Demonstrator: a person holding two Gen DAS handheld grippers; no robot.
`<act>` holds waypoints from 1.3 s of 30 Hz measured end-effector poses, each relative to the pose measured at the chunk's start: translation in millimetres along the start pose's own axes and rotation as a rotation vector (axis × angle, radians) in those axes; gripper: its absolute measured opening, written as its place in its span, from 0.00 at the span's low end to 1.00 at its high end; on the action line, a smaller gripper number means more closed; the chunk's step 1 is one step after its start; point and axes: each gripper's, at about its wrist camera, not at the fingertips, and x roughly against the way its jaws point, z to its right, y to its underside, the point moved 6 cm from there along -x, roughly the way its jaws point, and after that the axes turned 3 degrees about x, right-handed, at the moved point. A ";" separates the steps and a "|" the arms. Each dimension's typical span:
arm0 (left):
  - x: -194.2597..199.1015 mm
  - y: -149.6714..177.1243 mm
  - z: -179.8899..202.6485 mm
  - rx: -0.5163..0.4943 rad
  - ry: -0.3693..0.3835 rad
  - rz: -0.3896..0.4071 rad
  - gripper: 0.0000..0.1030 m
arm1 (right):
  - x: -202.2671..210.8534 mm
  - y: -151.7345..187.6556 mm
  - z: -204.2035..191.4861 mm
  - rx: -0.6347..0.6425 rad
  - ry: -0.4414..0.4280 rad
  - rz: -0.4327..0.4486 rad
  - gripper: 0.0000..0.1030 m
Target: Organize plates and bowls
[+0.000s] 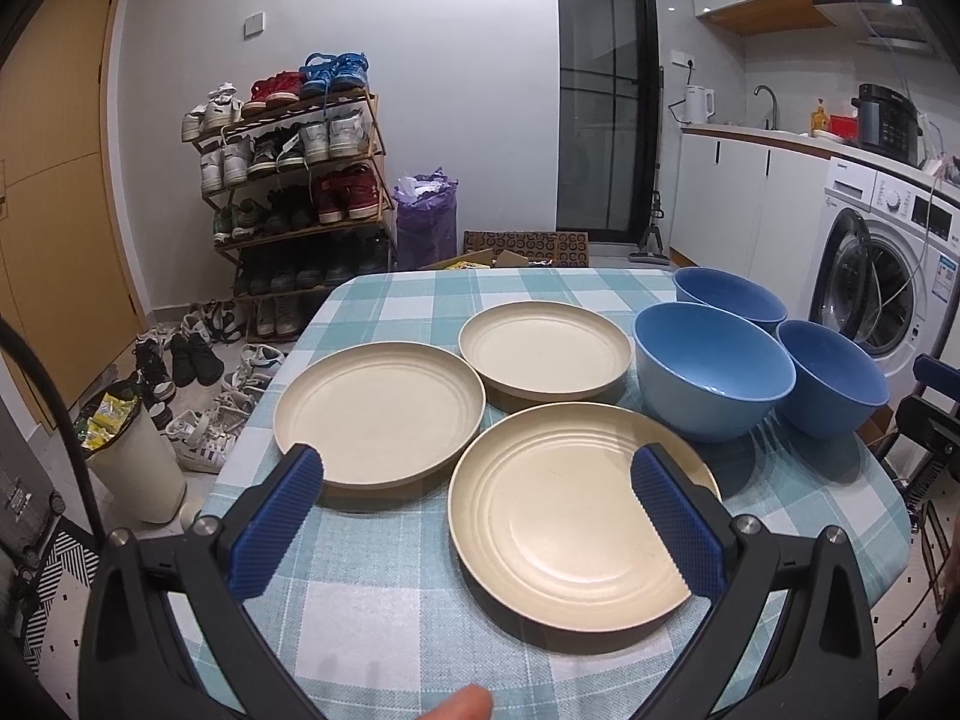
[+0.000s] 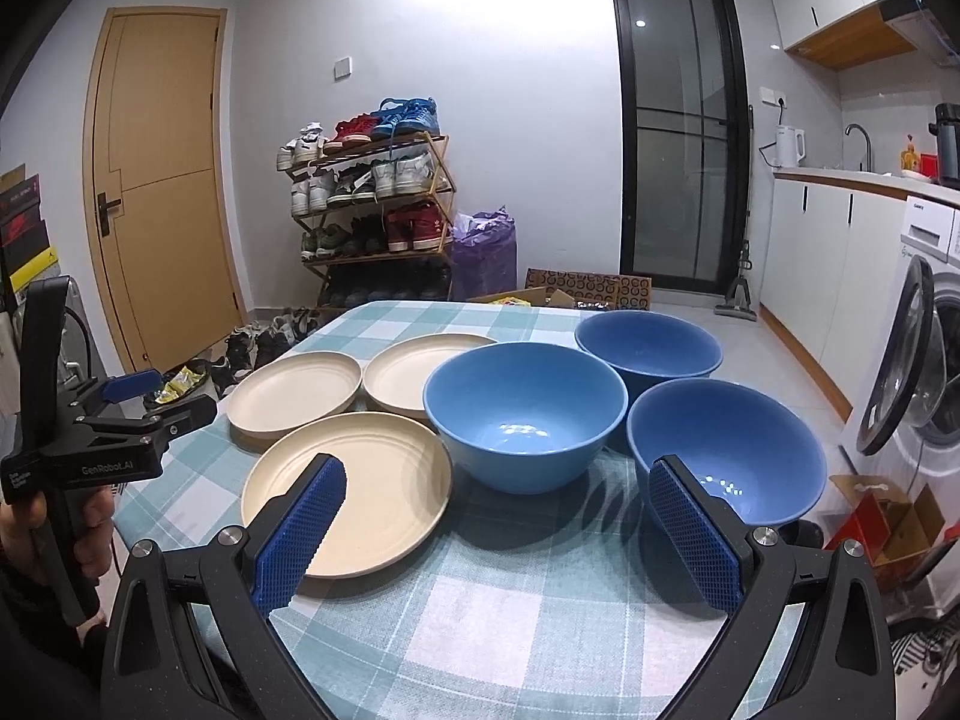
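Three round cream plastic plates with ribbed rims lie on the surface, which wears a teal-and-white checked cloth point(image 1: 384, 612). In the left wrist view, the nearest cream plate point(image 1: 570, 516) fills the lower centre, a second cream plate point(image 1: 378, 414) sits to its upper left, and the third cream plate point(image 1: 543, 354) lies further up, at centre. The three sit close together; whether their rims touch cannot be told.

To the right stand three round blue plastic bowls, all upright. In the right wrist view, the lighter blue bowl point(image 2: 525, 414) is at centre, just beside the nearest plate. A darker blue bowl point(image 2: 726, 450) stands at right centre, and another darker blue bowl point(image 2: 648, 345) sits behind both, higher in the frame.

The left gripper point(image 1: 477, 471) hangs above the nearest plate, its ridged blue fingers spread wide with nothing between them. The right gripper point(image 2: 498, 480) hangs in front of the lighter bowl, likewise spread wide and holding nothing. At the left edge of the right wrist view, a hand point(image 2: 36, 540) grips the handle of the left tool.

Beyond the surface are a wooden shoe rack point(image 1: 294, 180) at upper left and a white washing machine point(image 1: 882, 276) at right.
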 end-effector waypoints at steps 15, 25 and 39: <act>-0.4 -9.8 -3.8 -0.033 -0.016 0.006 1.00 | -2.7 -18.2 -11.6 0.057 -0.026 0.020 1.00; 3.6 -24.4 -15.0 -0.021 -0.048 0.043 1.00 | -6.2 -27.3 -13.2 0.074 -0.041 0.020 1.00; 0.4 -34.8 -14.6 -0.042 -0.032 0.050 1.00 | -8.5 -42.7 -19.0 0.110 -0.068 0.027 1.00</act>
